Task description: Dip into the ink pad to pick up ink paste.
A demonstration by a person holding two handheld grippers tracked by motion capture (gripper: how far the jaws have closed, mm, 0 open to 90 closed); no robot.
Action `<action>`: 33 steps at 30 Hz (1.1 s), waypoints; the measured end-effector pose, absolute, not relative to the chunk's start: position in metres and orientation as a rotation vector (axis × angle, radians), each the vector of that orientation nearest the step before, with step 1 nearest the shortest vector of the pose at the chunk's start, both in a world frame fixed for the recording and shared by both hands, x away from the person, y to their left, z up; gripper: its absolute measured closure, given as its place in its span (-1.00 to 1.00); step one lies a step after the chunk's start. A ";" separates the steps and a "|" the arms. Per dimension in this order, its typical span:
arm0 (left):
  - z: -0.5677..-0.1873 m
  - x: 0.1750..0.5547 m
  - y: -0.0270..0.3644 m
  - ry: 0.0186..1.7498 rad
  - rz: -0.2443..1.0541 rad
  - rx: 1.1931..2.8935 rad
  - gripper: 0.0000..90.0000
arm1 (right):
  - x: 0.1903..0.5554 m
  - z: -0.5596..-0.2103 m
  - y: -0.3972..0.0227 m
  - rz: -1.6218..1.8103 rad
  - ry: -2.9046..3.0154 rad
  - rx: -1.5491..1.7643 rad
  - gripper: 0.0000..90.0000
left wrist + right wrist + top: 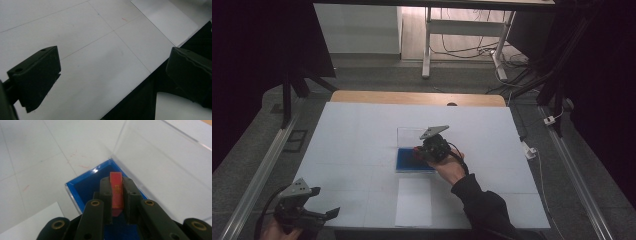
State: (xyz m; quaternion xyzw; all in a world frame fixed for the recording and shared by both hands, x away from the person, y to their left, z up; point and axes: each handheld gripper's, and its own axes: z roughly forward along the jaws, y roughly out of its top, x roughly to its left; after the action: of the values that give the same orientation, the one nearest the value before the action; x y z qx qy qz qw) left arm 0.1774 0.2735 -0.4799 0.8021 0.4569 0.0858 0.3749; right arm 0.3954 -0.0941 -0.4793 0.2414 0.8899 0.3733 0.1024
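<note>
I see a wide white surface (362,140) with thin grid lines, and its far wooden edge shows beyond the white cover. Near the front edge of the surface lies a white sheet of paper (414,201), flat, just in front of the box. The box is a shallow clear plastic case with a blue inside (82,185); it stands about in the middle of the surface, and its transparent lid (160,167) is open and stands up on the far side.

My right tongs (117,195) are above the blue tray of the case, held by the right hand (451,170) with a dark sleeve. In the right gripper view the two black jaws are close together and they clamp a small flat red card (116,190) between them. The card has small yellow marks, which I cannot read. It stands on its edge, over the blue inside of the case; I cannot tell if it touches the bottom.

My left tongs (319,202) are at the front left corner of the surface, well apart from the case. Their jaws are wide apart and hold nothing; in the left gripper view I see only the white surface and a corner of the paper between them.
</note>
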 end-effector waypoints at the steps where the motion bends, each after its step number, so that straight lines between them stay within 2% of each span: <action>1: -0.480 0.177 0.274 1.170 0.219 2.052 -1.00 | 0.395 -0.480 -0.093 1.116 2.632 0.708 0.76; 19: -0.480 0.177 0.274 1.165 0.217 2.049 -1.00 | 0.390 -0.498 -0.073 1.114 2.697 0.607 0.76; 33: -0.480 0.178 0.273 1.170 0.216 2.055 -1.00 | 0.383 -0.500 -0.067 1.054 2.664 0.586 0.78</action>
State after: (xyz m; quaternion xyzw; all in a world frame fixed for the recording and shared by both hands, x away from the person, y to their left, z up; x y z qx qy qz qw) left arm 0.1778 0.2732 -0.4801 0.8026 0.4569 0.0845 0.3741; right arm 0.3827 -0.0672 -0.5001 0.1993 0.9056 0.3582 0.1087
